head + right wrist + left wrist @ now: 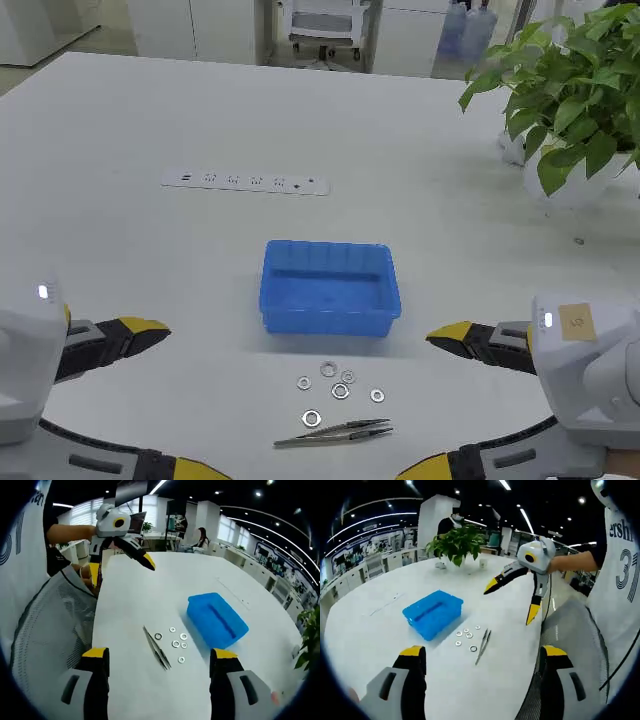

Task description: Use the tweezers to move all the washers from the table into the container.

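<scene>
A blue container (330, 288) stands mid-table, with nothing visible inside it. Several small metal washers (330, 385) lie on the table just in front of it, and the tweezers (335, 431) rest flat nearer me. My left gripper (175, 400) hovers left of the washers, open and holding nothing. On their right my right gripper (425, 402) is also open. The left gripper view shows my left gripper (482, 652), the container (433, 613), washers (466, 635), tweezers (483, 646) and right gripper (509, 606). The right gripper view shows my right gripper (159, 654), the tweezers (156, 647), washers (175, 642) and container (217, 620).
A white power strip (245, 182) lies beyond the container. At the far right corner stands a potted plant (575, 100) in a white pot. The table's near edge runs close below the tweezers, with a mesh chair (565, 645) beside it.
</scene>
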A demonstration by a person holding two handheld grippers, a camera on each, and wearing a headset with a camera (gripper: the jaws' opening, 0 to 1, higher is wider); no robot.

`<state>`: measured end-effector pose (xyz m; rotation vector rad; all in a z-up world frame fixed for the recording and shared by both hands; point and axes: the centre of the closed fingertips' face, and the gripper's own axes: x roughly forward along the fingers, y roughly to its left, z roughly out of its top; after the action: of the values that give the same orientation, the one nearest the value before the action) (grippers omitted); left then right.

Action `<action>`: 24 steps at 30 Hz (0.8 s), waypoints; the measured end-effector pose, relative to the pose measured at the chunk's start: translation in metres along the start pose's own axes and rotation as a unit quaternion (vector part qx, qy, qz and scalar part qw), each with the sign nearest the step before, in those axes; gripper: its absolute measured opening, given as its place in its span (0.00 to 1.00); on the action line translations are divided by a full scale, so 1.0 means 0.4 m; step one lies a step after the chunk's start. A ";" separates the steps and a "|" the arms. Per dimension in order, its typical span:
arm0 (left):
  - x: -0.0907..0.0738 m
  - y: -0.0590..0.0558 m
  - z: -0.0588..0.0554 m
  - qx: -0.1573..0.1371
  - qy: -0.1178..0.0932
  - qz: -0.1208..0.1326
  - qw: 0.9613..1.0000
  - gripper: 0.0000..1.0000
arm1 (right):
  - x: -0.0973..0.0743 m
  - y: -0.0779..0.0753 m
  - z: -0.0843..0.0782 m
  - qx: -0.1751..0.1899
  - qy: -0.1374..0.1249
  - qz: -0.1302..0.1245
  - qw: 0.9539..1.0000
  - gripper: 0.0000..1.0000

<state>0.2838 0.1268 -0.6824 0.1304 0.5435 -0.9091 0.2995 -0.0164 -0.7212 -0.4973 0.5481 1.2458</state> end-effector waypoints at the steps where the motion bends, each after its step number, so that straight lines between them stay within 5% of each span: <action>1: 0.000 0.001 -0.005 0.003 0.005 0.000 1.000 1.00 | 0.000 0.001 -0.003 -0.001 0.003 0.001 1.000 0.79; 10: -0.007 -0.001 -0.020 -0.002 0.013 -0.006 1.000 0.99 | -0.006 0.001 -0.021 0.002 0.010 0.001 1.000 0.79; 24: -0.008 0.003 -0.002 0.015 -0.026 0.000 1.000 0.99 | -0.007 0.001 0.007 0.005 -0.011 0.010 1.000 0.79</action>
<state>0.2827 0.1300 -0.6814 0.1331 0.4818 -0.9191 0.2989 -0.0164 -0.7173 -0.4701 0.5422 1.2643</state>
